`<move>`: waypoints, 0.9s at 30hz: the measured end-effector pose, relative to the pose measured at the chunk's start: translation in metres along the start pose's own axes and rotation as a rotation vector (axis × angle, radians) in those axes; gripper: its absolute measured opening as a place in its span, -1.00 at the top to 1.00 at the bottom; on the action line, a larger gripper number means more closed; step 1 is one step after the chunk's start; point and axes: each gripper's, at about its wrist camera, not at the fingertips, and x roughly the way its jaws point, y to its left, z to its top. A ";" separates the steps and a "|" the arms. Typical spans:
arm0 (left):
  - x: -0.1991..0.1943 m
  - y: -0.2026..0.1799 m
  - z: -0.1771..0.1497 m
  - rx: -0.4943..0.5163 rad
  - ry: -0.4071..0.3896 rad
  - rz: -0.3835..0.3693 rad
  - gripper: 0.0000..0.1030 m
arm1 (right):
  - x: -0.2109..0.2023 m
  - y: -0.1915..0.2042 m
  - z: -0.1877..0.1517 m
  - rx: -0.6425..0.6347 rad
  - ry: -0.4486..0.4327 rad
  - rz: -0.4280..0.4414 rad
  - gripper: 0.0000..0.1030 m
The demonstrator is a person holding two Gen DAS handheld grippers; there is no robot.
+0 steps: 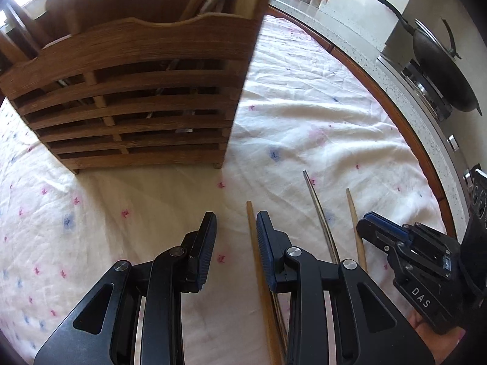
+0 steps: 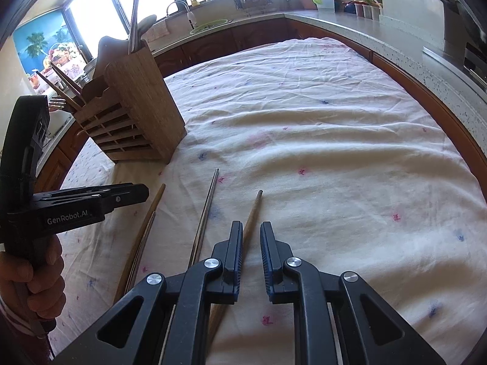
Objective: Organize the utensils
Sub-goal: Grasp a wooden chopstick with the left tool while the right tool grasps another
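hidden: lower ends of all the chopsticks run under the gripper bodies at the bottom edge in both views; slot contents of the wooden utensil holder mostly dark behind its slats, top blurred.
cut off: wok on the stove at right edge of left wrist view, partly out of frame.
left gripper: fingers parted, nothing pinched. Wooden chopstick lies in the gap, tight against the right-hand finger's pad; contact can't be confirmed.
right gripper: fingers a narrow gap apart, bare tablecloth between them. Light wooden chopstick passes just outside the left-hand finger and under it.
metal chopstick: between the two wooden ones, lower centre, clear of both grippers.
holder position: upper left in both views, standing on the cloth, well apart from the chopsticks.
hand: lower left of right wrist view, wrapped on the left gripper's handle.
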 end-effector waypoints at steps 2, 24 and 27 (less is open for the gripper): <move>0.005 -0.012 -0.001 0.061 -0.013 0.052 0.50 | 0.002 0.000 -0.001 -0.001 -0.001 0.004 0.69; -0.017 0.005 -0.046 0.075 -0.038 0.170 0.09 | 0.014 0.013 0.007 -0.036 -0.010 -0.042 0.57; -0.017 0.000 -0.047 0.084 -0.059 0.147 0.43 | 0.017 0.015 0.008 -0.052 -0.022 -0.048 0.56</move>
